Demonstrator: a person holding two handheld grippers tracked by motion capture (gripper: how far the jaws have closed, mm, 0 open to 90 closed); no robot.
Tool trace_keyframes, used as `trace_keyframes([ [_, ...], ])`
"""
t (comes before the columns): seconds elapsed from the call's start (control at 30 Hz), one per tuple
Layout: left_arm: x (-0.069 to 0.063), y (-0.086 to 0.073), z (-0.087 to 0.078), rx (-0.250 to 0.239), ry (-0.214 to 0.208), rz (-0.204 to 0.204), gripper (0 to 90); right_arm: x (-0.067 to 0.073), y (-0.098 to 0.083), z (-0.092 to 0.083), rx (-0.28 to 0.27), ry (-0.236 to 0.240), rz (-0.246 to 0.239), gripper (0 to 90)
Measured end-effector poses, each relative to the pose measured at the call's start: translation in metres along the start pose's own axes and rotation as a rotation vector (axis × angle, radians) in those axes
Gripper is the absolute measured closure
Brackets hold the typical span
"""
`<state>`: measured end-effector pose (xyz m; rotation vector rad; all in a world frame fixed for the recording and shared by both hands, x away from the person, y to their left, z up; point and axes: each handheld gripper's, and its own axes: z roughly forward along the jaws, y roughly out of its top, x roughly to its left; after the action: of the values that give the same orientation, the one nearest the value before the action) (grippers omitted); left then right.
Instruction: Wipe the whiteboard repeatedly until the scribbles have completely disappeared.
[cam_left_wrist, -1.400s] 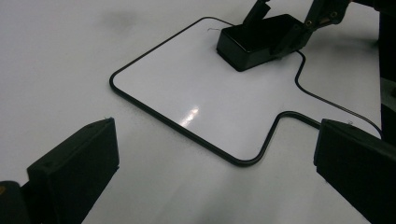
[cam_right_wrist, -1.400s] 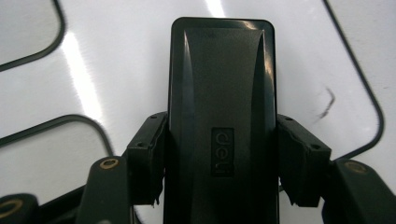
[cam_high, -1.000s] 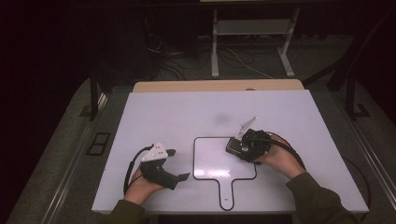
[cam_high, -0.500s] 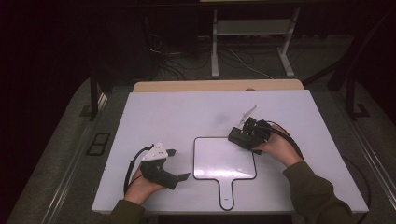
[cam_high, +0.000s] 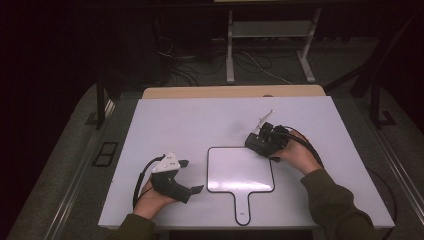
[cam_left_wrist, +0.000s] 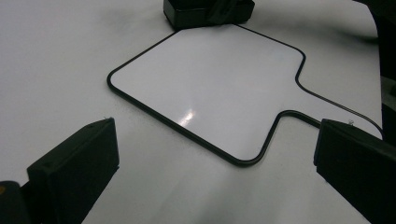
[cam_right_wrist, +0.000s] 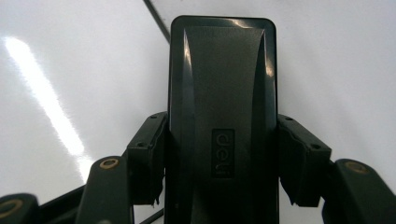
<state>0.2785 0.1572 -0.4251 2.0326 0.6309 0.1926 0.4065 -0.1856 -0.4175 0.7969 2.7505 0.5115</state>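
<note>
R gripper (cam_high: 256, 142) w/ black eraser (cam_right_wrist: 222, 93) moved off whiteboard (cam_high: 240, 170) corner.

Bright tabletop, dark room all round

Overhead light glares off the glossy white paddle-shaped board (cam_left_wrist: 205, 88); the near black claws look soft and blurred.

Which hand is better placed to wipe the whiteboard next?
Right. The right gripper is shut on the black eraser at the whiteboard's far right corner. The left gripper sits open and empty beside the board.
</note>
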Motion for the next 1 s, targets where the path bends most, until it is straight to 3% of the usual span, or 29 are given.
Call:
trace_keyframes([
  [0.47, 0.001, 0.0, 0.0, 0.003, -0.001, 0.0, 0.0, 0.019, 0.002, -0.002, 0.004, 0.037, -0.056, 38.9],
  [0.67, 0.001, -0.001, -0.001, 0.007, -0.001, -0.001, 0.0, 0.016, -0.001, -0.002, -0.013, 0.065, -0.025, 38.9],
  [0.87, 0.001, -0.001, 0.0, 0.007, -0.001, 0.002, 0.0, 0.006, -0.002, -0.001, -0.018, 0.054, 0.015, 38.9],
  [1.0, 0.0, -0.001, 0.0, 0.005, -0.001, 0.003, 0.0, 0.007, -0.002, -0.001, -0.018, 0.048, 0.012, 38.9],
])
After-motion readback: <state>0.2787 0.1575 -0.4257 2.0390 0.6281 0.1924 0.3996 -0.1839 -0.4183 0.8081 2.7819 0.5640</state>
